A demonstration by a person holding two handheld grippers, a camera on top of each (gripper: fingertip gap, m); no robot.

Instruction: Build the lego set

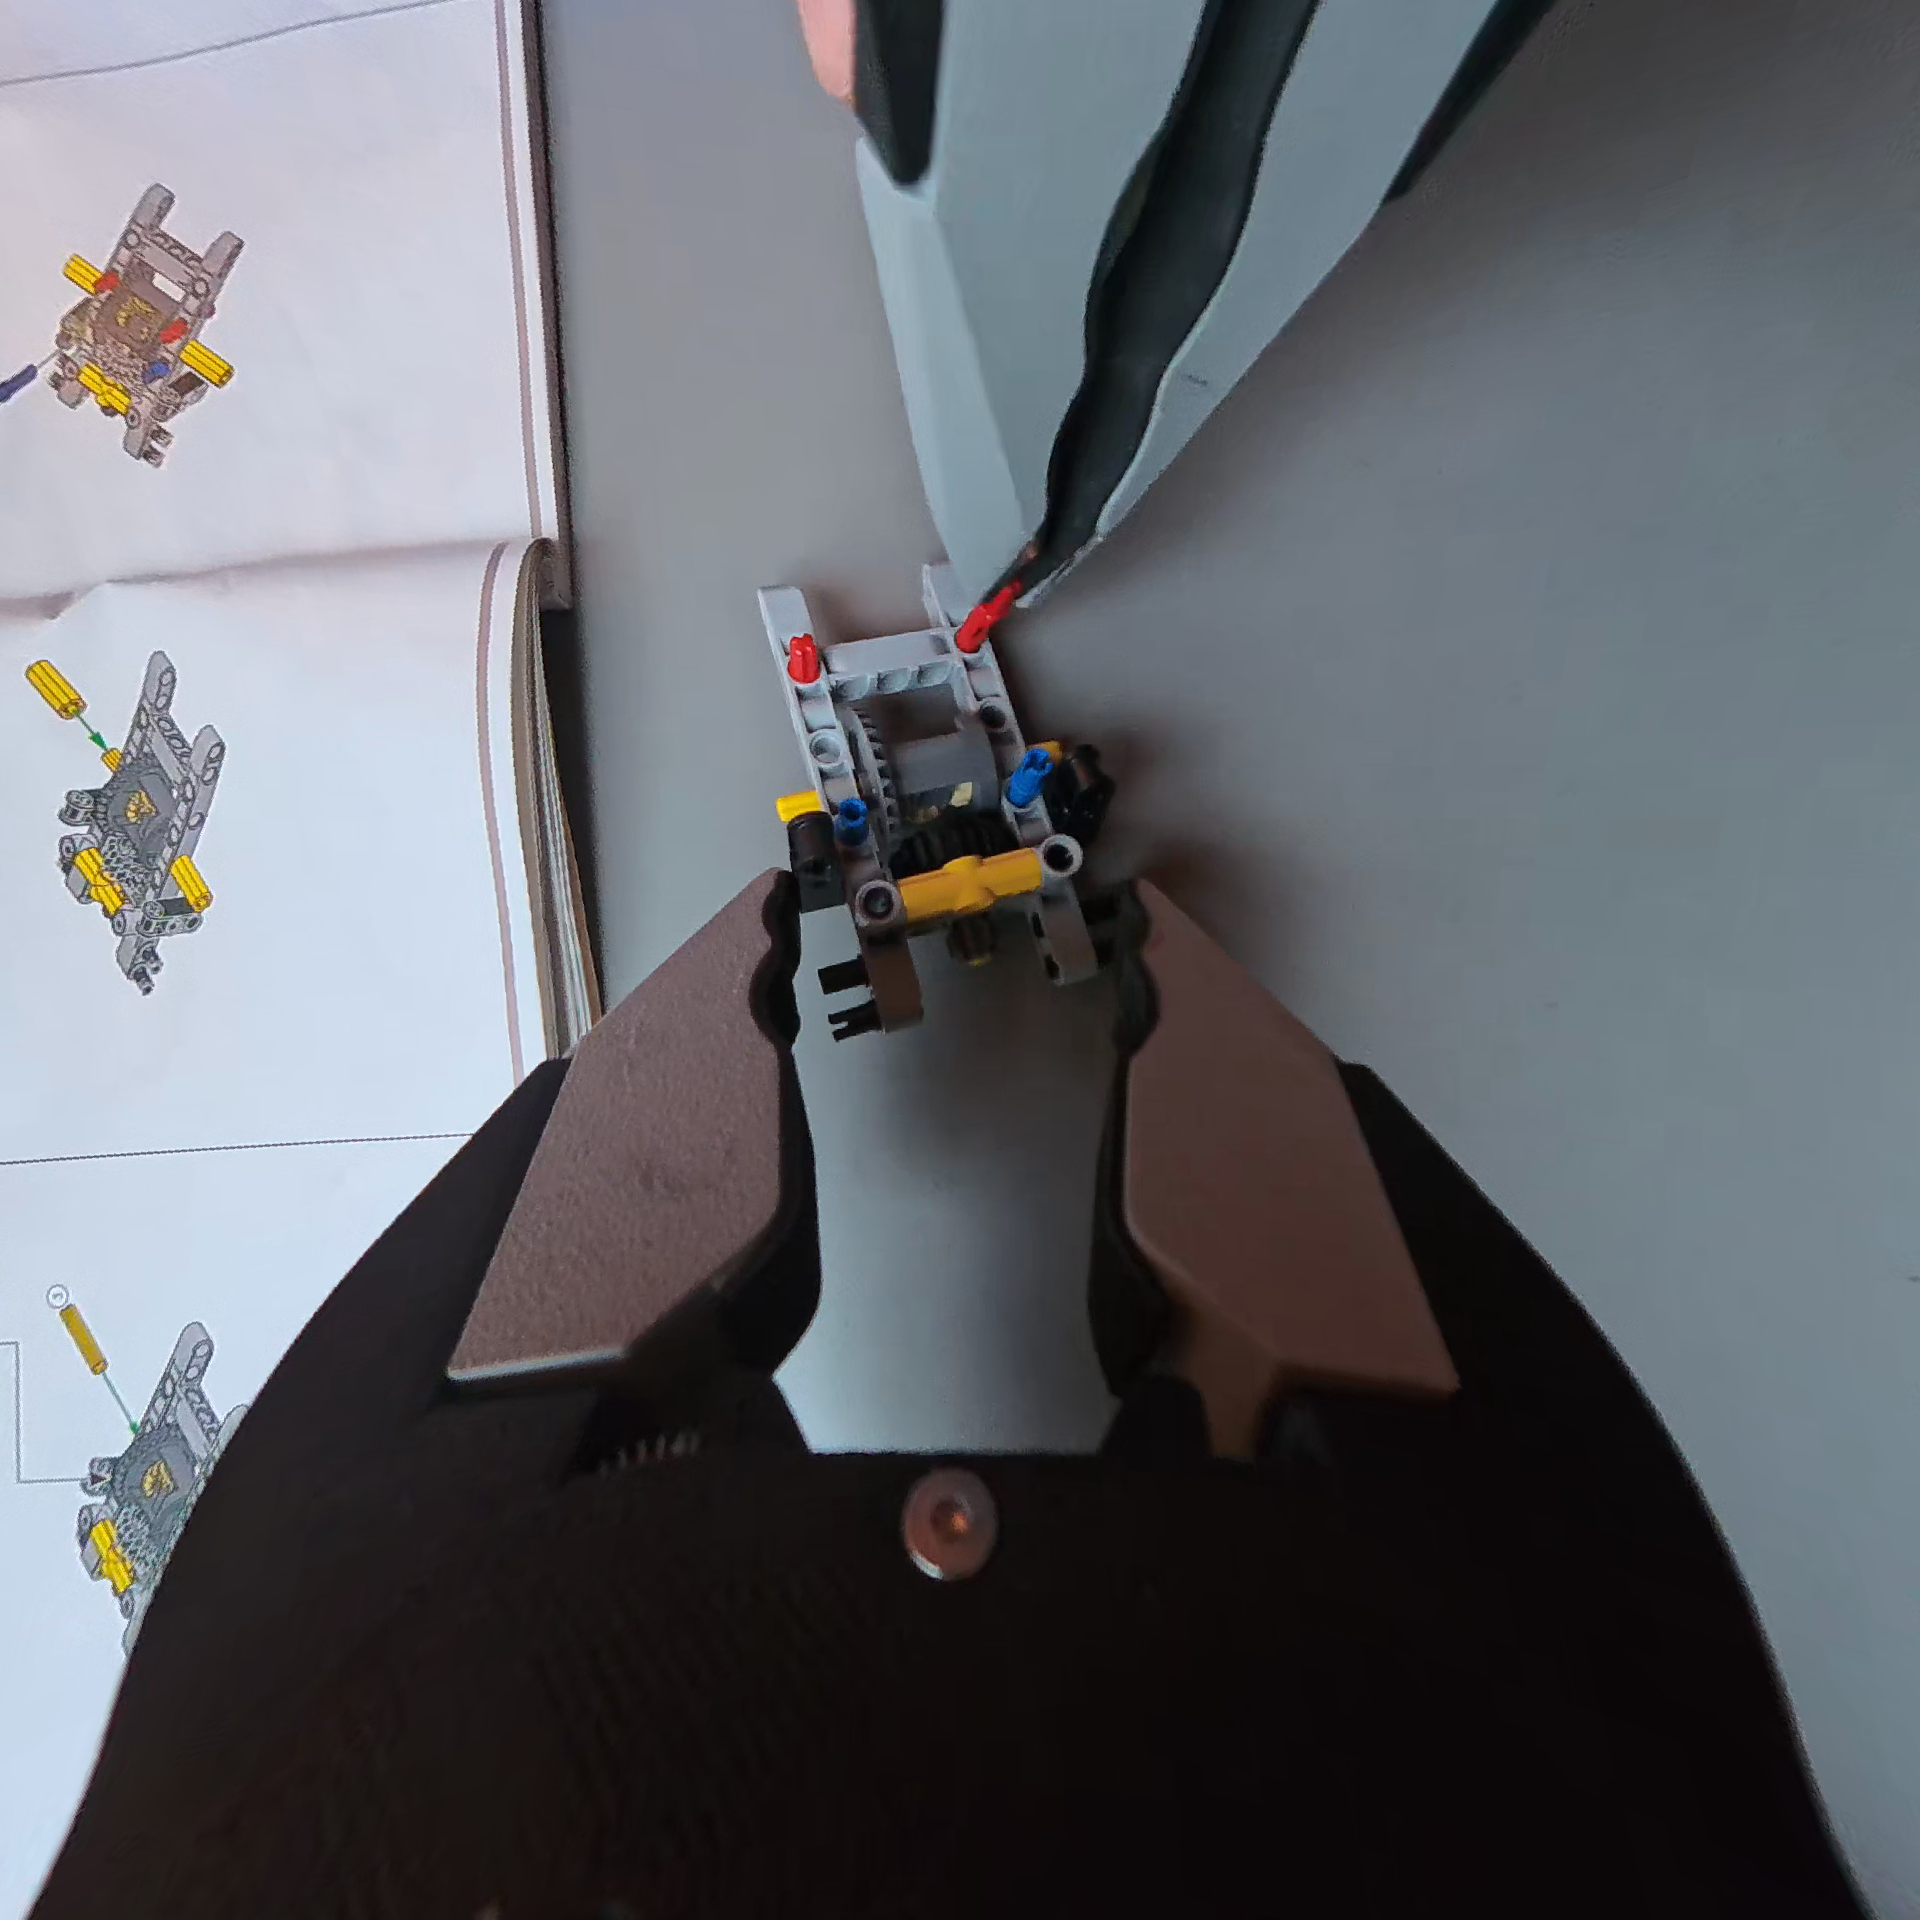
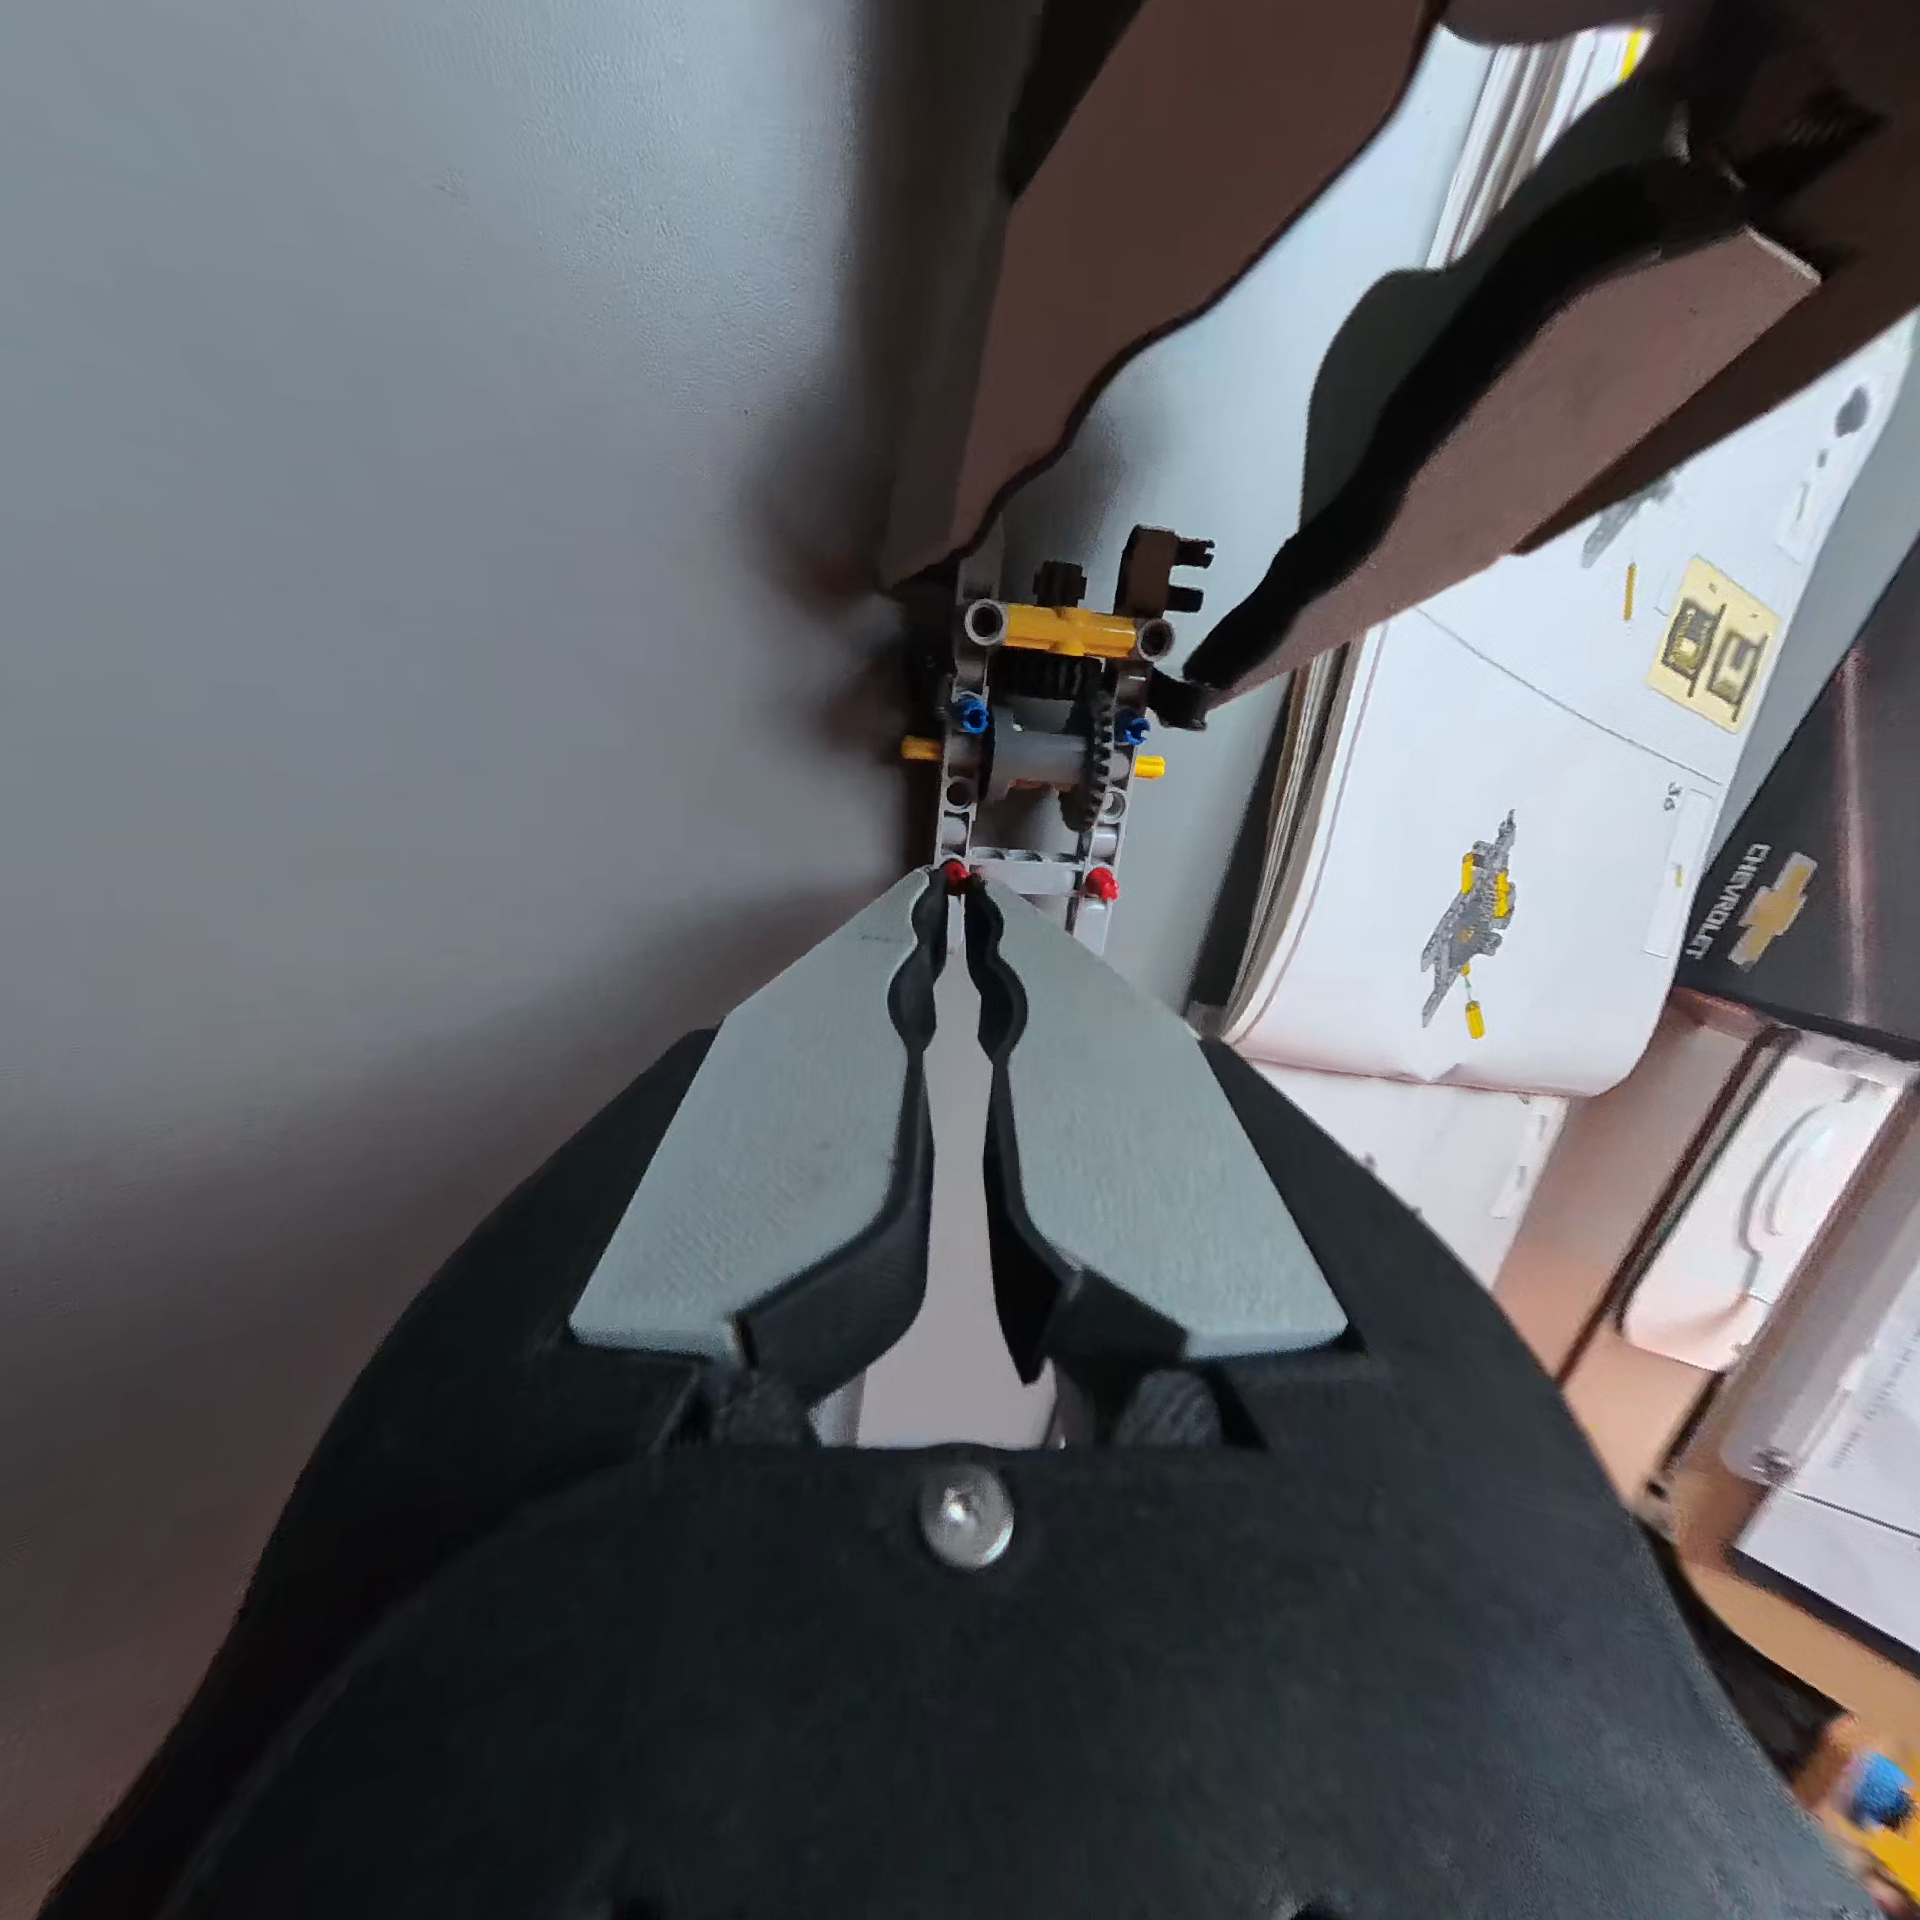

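Lego assembly (image 1: 930, 800) sits on the grey worktop (image 1: 1455, 831), between the two grippers. Grey beam frame, gear housing inside, yellow axle connector (image 1: 971, 873) across one end, blue pins mid-frame, two red pins at the other end.

Long axis runs straight from one gripper to the other: yellow-connector end toward the left gripper (image 1: 961, 935), red-pin end toward the right gripper (image 2: 956, 888).

Left fingers spread wide, straddling the frame's yellow end; tips sit just beside its sides. Whether they actually press it, cannot tell.

Right fingers nearly pressed together, tips pinching the red pin (image 2: 954, 873) at one frame corner. Pin looks tilted, not fully seated. The second red pin (image 2: 1101, 885) stands free.

Judgement: the coming move is a push on the pin into its hole, left gripper bracing.

Instruction booklet (image 1: 260, 623) lies open beside the build.
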